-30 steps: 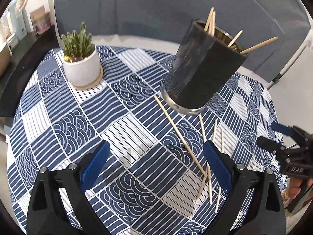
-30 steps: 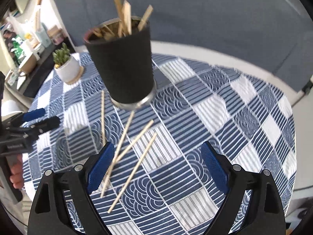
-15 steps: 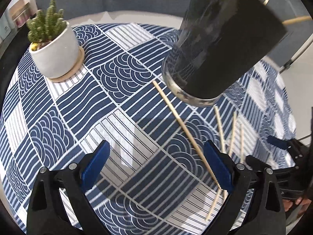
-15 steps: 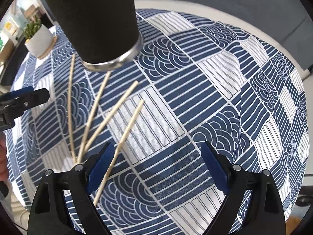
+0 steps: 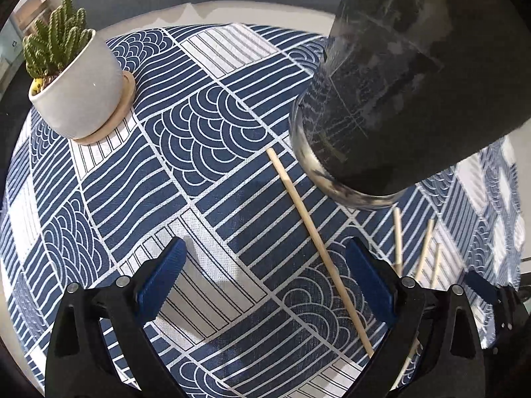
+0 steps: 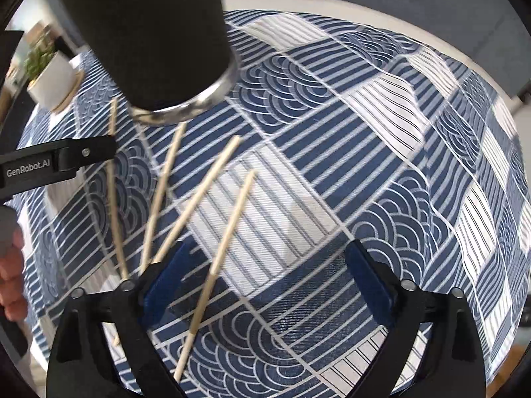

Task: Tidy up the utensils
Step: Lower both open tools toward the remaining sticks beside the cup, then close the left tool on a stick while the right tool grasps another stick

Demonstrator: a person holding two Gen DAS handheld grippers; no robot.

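Chopsticks: four pale wooden sticks lie loose on the tablecloth (image 6: 381, 106), fanned out below the foot of the holder. In the right wrist view the nearest one (image 6: 219, 258) runs past the inner side of the right gripper's left pad; two more (image 6: 199, 195) (image 6: 162, 192) slant beside it, and the thin far one (image 6: 113, 195) lies close to the left gripper's arm.
Long chopstick: in the left wrist view one stick (image 5: 315, 238) runs diagonally from near the holder's base down between the left gripper's pads, closer to the right-hand pad; three short ends (image 5: 398, 238) show just beyond that pad.
Holder: a tall black cylinder with a shiny metal base ring (image 5: 391, 93) (image 6: 149, 33) stands on the cloth, its top out of frame in both views.
Left gripper (image 5: 265, 278): fingers spread wide, low over the cloth, gripping nothing; whether a pad touches the long stick I cannot tell.
Right gripper (image 6: 265, 278): jaws have just been opening and stand wide apart; the nearest stick lies between them by the left pad, not clamped.
Hand: fingertips (image 6: 10, 282) show at the left edge, at the left gripper's handle.
Cactus pot: a white pot with a green cactus (image 5: 76, 83) sits on a wooden coaster, well apart from the sticks.
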